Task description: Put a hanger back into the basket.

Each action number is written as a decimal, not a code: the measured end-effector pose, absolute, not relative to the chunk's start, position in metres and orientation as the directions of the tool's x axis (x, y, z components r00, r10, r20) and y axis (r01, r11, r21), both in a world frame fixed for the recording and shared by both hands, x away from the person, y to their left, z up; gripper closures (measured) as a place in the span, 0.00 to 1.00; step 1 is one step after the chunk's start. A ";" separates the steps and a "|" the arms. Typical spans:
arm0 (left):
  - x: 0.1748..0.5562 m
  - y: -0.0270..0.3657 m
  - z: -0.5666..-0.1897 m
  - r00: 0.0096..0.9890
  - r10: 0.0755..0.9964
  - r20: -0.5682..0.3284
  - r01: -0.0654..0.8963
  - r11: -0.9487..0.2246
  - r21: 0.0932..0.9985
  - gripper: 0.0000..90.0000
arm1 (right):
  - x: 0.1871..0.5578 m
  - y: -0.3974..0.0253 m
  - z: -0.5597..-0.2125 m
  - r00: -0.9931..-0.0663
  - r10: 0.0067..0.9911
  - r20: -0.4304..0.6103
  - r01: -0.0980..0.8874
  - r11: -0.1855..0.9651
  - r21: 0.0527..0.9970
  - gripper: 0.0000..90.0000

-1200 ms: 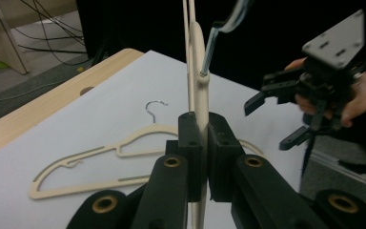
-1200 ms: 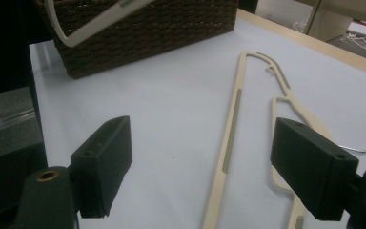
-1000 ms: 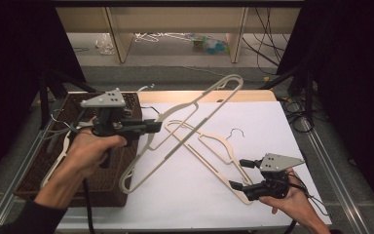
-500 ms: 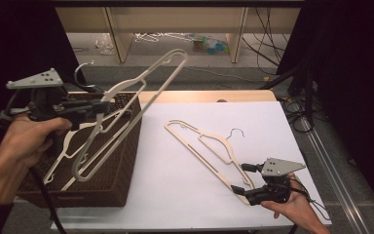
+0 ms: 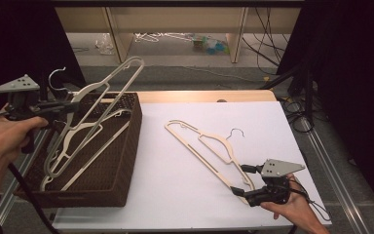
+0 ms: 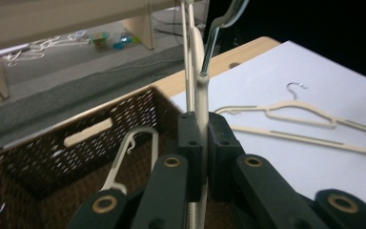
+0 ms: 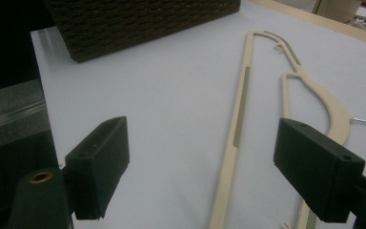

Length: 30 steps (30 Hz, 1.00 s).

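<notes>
My left gripper (image 5: 70, 106) (image 6: 199, 129) is shut on the neck of a cream hanger (image 5: 108, 75) (image 6: 200, 62), just below its metal hook. That hanger is tilted, with its lower end down inside the brown wicker basket (image 5: 134, 131) (image 6: 43, 152). A second cream hanger (image 5: 195, 151) (image 7: 240, 119) (image 6: 305, 112) lies flat on the white table top. My right gripper (image 5: 238, 179) (image 7: 200, 162) stands open low at that hanger's near end, its jaws either side of the bar and not touching it.
Another cream hanger (image 5: 95, 158) (image 6: 124, 152) lies inside the basket, which stands at the table's left edge. The basket's side (image 7: 138, 19) shows far off in the right gripper view. Shelving and loose hangers sit on the floor beyond the table.
My left gripper has carried its hanger from over the table's middle leftward and lowered it partly into the basket. The right gripper has barely moved.
</notes>
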<state>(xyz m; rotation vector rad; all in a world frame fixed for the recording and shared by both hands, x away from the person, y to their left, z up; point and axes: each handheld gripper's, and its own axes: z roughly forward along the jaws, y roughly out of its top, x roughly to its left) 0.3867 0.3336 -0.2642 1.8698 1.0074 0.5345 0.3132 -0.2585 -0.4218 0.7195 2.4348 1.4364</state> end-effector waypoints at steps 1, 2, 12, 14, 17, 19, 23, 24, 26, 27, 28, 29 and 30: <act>0.388 0.337 -0.269 0.569 0.821 -0.045 0.424 -0.246 0.871 0.95 | 0.313 -0.259 -0.422 -0.854 0.517 0.054 0.296 0.400 0.867 0.22; 0.388 0.340 -0.273 0.568 0.822 -0.040 0.428 -0.253 0.867 0.95 | 0.313 -0.259 -0.422 -0.850 0.523 0.054 0.300 0.398 0.867 0.22; 0.390 0.362 -0.302 0.539 0.842 -0.003 0.494 -0.314 0.811 0.95 | 0.312 -0.257 -0.423 -0.856 0.515 0.051 0.297 0.407 0.864 0.22; 0.392 0.365 -0.308 0.540 0.842 0.004 0.504 -0.327 0.799 0.95 | 0.312 -0.257 -0.424 -0.856 0.515 0.048 0.295 0.410 0.863 0.22; 0.393 0.366 -0.316 0.533 0.846 -0.013 0.527 -0.319 0.788 0.95 | 0.313 -0.257 -0.425 -0.855 0.515 0.056 0.302 0.410 0.861 0.22; 0.395 0.366 -0.321 0.529 0.848 -0.017 0.539 -0.320 0.779 0.95 | 0.312 -0.257 -0.426 -0.854 0.516 0.060 0.308 0.410 0.858 0.22; 0.398 0.365 -0.328 0.526 0.850 -0.017 0.565 -0.335 0.754 0.95 | 0.313 -0.257 -0.426 -0.855 0.516 0.056 0.305 0.412 0.859 0.22; 0.398 0.366 -0.328 0.539 0.842 -0.005 0.571 -0.361 0.737 0.95 | 0.313 -0.257 -0.426 -0.857 0.513 0.054 0.303 0.415 0.858 0.22; 0.399 0.367 -0.331 0.544 0.839 0.004 0.574 -0.376 0.728 0.95 | 0.313 -0.257 -0.426 -0.855 0.515 0.057 0.305 0.411 0.859 0.22; 0.399 0.367 -0.332 0.550 0.835 0.006 0.578 -0.385 0.720 0.95 | 0.313 -0.257 -0.426 -0.855 0.517 0.053 0.301 0.410 0.861 0.22; 0.400 0.367 -0.334 0.548 0.837 0.003 0.581 -0.383 0.718 0.95 | 0.313 -0.257 -0.426 -0.854 0.518 0.051 0.302 0.411 0.860 0.22; 0.400 0.368 -0.335 0.550 0.835 0.000 0.586 -0.386 0.712 0.95 | 0.313 -0.258 -0.425 -0.854 0.518 0.052 0.302 0.411 0.860 0.22; 0.401 0.367 -0.337 0.552 0.834 -0.005 0.589 -0.385 0.710 0.95 | 0.314 -0.257 -0.426 -0.854 0.518 0.052 0.302 0.410 0.861 0.22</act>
